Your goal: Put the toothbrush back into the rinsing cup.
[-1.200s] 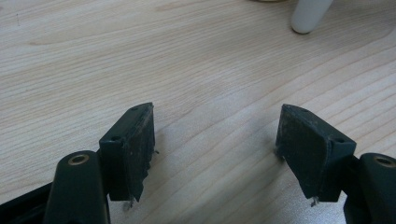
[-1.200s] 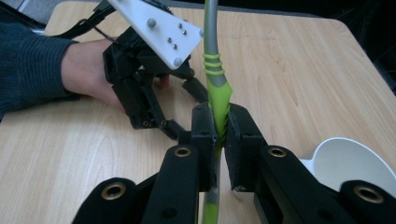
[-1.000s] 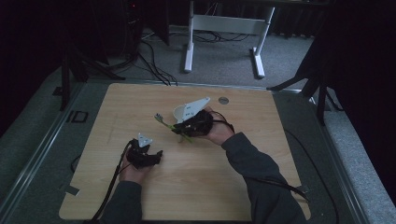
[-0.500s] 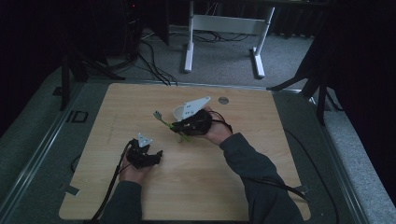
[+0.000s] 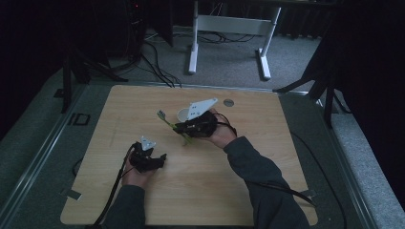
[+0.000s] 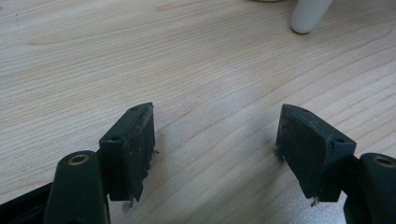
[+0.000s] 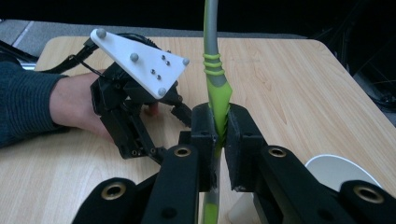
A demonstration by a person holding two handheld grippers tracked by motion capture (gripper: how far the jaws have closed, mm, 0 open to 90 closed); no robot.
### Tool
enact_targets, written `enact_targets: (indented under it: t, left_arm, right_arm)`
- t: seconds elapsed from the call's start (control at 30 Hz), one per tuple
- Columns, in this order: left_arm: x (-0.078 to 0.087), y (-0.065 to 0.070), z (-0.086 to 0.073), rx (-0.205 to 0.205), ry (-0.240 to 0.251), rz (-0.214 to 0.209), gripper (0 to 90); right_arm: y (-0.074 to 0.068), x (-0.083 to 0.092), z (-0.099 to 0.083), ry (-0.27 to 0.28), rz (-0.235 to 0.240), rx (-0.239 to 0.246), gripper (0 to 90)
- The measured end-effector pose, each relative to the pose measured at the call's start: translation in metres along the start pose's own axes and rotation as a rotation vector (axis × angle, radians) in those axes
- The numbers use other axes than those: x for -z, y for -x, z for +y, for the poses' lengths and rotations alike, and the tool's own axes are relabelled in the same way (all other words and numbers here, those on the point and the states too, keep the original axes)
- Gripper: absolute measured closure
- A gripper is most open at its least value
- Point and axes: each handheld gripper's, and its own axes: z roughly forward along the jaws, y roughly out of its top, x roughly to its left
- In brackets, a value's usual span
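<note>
Right gripper (image 7: 219, 135) clamped tight on the green-handled utensil (image 7: 215, 88), seen at centre of the right gripper view; grey shaft running up out of the top of the frame, green grip pinched between the pads. In the high view, same utensil (image 5: 168, 123) lying slantwise just left of centre, working end toward upper left, too small to tell what kind. White cup (image 5: 184, 114) just behind the right gripper (image 5: 185, 128), touching or not unclear. Left gripper (image 6: 215, 149) with jaws wide apart, nothing between them, bare wooden table (image 6: 140, 56) beneath; lower left of centre in the high view (image 5: 157, 160).

Probable step: utensil grasped, transfer pending. Next move likely a lift and carry toward the cup, calling for a steady clamp and a level wrist so the shaft does not pivot.
</note>
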Motion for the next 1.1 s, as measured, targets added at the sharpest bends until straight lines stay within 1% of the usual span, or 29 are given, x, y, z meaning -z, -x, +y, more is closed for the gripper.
enact_targets:
  t: [0.2, 0.47, 0.73, 1.1]
  left_arm:
    - [0.0001, 0.0, 0.0, 0.0, -0.001, 0.0, 29.3]
    - [0.0001, 0.0001, 0.0, 0.0, -0.001, 0.0, 29.3]
    - [0.0001, 0.0001, 0.0, 0.0, 0.0, 0.0, 29.3]
    - [0.0001, 0.0001, 0.0, -0.002, -0.001, 0.0, 29.3]
  right_arm:
    - [-0.0001, -0.001, 0.0009, 0.017, -0.008, 0.0, 82.5]
    - [0.0032, 0.0011, 0.0005, 0.052, -0.028, -0.025, 82.5]
    - [0.0037, 0.0023, 0.001, 0.073, -0.047, -0.032, 82.5]
    - [0.0072, 0.0033, 0.001, 0.112, -0.061, -0.06, 82.5]
